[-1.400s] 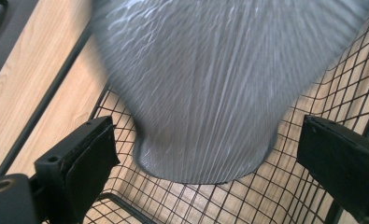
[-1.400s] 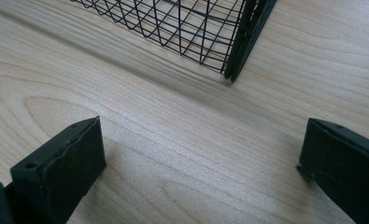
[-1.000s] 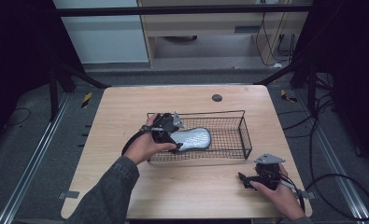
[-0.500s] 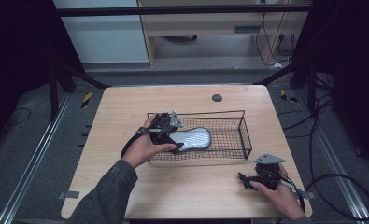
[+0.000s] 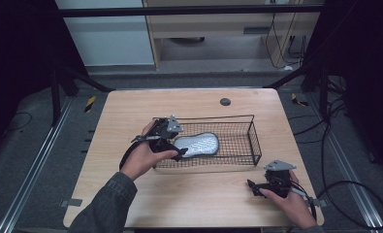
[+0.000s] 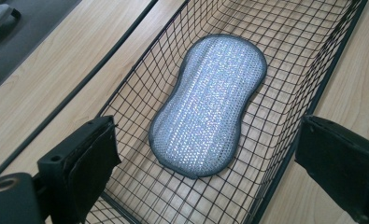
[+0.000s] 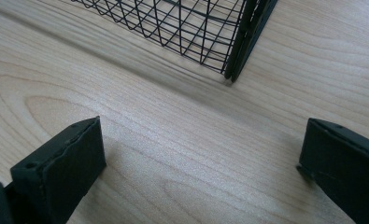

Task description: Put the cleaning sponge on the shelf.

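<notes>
A silver glittery scrubbing pad (image 5: pixel 197 144) (image 6: pixel 209 105) with a dark edge lies flat on the floor of a black wire basket (image 5: pixel 247 127) (image 6: pixel 140 79) in the middle of the table. My left gripper (image 5: pixel 175 148) (image 6: pixel 210 179) hovers over the basket's left end, open, its jaws wide apart with nothing between them; the pad lies just beyond them. My right gripper (image 5: pixel 251 187) (image 7: pixel 201 177) rests low over the bare wood near the table's front right, open and empty, pointing at the basket's near corner (image 7: pixel 238 51).
The light wooden table (image 5: pixel 131 111) has a small dark round hole (image 5: pixel 225 101) at its far middle. Cables trail on the grey floor to the right. Metal rails run along the table's left and right sides.
My left gripper has drawn back slightly toward the basket's left end, away from the pad. The pad stays in the basket. The right gripper has not moved.
</notes>
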The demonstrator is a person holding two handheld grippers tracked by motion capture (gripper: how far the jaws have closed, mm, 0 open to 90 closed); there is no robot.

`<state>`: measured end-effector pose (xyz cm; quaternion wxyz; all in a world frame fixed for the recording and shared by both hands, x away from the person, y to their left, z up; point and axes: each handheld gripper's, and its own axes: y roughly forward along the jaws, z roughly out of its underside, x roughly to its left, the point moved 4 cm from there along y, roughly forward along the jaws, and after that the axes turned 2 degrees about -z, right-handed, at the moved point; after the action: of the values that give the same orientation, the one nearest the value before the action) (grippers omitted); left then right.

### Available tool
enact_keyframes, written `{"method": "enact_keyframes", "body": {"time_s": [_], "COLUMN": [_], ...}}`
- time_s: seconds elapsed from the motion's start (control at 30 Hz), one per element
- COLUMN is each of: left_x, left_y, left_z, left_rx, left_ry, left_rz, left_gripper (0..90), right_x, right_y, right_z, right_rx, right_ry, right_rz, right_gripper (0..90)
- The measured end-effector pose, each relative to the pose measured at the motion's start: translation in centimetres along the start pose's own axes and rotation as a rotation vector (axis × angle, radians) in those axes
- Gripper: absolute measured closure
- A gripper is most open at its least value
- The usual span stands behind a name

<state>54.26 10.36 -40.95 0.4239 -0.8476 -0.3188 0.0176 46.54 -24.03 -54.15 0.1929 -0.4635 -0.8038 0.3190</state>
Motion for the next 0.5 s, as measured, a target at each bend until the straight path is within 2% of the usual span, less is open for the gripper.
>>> {"method": "enact_keyframes", "body": {"time_s": [0.37, 0.43, 0.5], "left_x": [-0.1, -0.1, 0.0], "left_y": [-1.4, -1.5, -1.8], "left_z": [2.1, 2.3, 3.0], "left_rx": [-0.024, -0.022, -0.008], "left_ry": [-0.049, -0.055, -0.081], "left_rz": [-0.014, -0.017, -0.017], "left_gripper": [4.2, 3.5, 3.4], "right_x": [0.0, 0.0, 0.0], "right_y": [0.0, 0.0, 0.0], "right_z": [0.0, 0.0, 0.0], "right_rx": [0.000, 0.000, 0.000], "right_ry": [0.001, 0.000, 0.001], "right_rz": [0.000, 0.000, 0.000], "right_gripper": [0.4, 0.4, 0.4]}}
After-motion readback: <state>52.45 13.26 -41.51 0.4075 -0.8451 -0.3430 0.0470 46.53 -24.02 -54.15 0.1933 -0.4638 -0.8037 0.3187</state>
